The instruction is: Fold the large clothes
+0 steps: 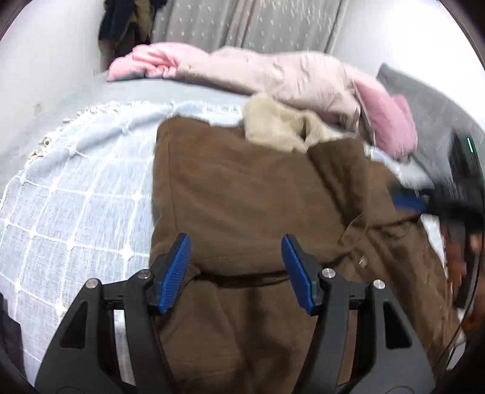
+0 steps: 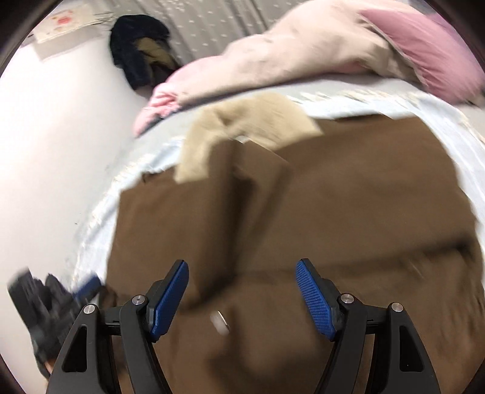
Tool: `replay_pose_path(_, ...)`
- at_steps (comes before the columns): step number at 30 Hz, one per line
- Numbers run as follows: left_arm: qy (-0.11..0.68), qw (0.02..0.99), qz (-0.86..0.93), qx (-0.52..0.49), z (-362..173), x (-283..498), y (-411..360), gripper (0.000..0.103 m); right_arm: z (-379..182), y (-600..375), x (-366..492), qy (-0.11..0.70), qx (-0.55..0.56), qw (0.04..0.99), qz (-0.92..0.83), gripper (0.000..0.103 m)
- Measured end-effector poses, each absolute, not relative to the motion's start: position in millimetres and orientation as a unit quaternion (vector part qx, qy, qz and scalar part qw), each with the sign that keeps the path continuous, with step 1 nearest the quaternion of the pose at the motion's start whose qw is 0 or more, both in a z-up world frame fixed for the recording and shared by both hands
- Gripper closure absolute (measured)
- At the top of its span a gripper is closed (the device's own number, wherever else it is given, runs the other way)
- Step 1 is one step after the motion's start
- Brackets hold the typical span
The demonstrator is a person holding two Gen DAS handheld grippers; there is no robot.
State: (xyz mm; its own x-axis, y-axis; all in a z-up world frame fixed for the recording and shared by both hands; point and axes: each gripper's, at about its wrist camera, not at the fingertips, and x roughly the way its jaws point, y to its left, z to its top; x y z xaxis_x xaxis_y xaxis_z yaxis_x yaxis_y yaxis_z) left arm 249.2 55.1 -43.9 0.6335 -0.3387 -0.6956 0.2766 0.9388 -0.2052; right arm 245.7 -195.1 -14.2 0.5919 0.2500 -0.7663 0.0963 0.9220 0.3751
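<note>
A large brown coat [image 1: 248, 188] with a beige fur collar [image 1: 272, 124] lies spread on the bed. My left gripper [image 1: 235, 239] hovers open just above the coat's left part, with nothing pinched between its blue pads. In the right wrist view the same coat [image 2: 333, 197] fills the frame and its collar [image 2: 242, 121] lies at the far end. My right gripper [image 2: 242, 263] stands open over the coat's middle, near a metal button [image 2: 219, 322], and holds nothing. Each gripper also shows as a blur in the other's view: the right gripper [image 1: 409, 201] and the left gripper [image 2: 88, 285].
A light blue checked blanket [image 1: 75, 197] covers the bed under the coat. A bunched pink duvet [image 1: 288, 75] lies along the far side. Dark clothes [image 2: 136, 45] hang by a grey curtain [image 1: 248, 24]. A white wall [image 2: 60, 151] runs along the bed's left.
</note>
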Motion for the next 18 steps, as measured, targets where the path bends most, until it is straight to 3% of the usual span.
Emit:
replay_pose_path(2,0.392,0.905,-0.16,-0.036,-49.0,249.3,58.1,0.04,-22.6,-185.1,279.9,0.45,0.203,0.868,0.053,0.03)
replay_pose_path(3,0.398,0.901,-0.166,-0.046,-52.2,249.3,59.0,0.04,-28.8,-183.5,293.5,0.45,0.209,0.867,0.045,0.04)
replay_pose_path(4,0.399,0.9,-0.167,-0.051,-54.2,248.1,61.2,0.04,-36.5,-183.1,305.5,0.455,0.21,0.865,0.033,0.051)
replay_pose_path(5,0.399,0.9,-0.168,-0.051,-56.9,247.4,59.9,0.04,-42.4,-183.6,310.6,0.463,0.204,0.862,0.029,0.086)
replay_pose_path(6,0.398,0.901,-0.167,-0.043,-57.8,246.5,60.4,0.04,-45.7,-185.5,312.1,0.47,0.198,0.86,0.023,0.097)
replay_pose_path(10,0.399,0.901,-0.168,-0.039,-57.0,246.8,63.5,0.04,-31.4,-216.8,264.0,0.436,0.195,0.879,0.008,0.097)
replay_pose_path(13,0.406,0.896,-0.172,-0.042,-54.9,246.3,62.6,0.04,-30.7,-240.4,216.3,0.459,0.177,0.87,0.033,0.093)
replay_pose_path(18,0.412,0.894,-0.175,-0.034,-50.7,246.1,59.9,0.04,-43.2,-271.9,141.5,0.54,0.134,0.829,0.05,0.058)
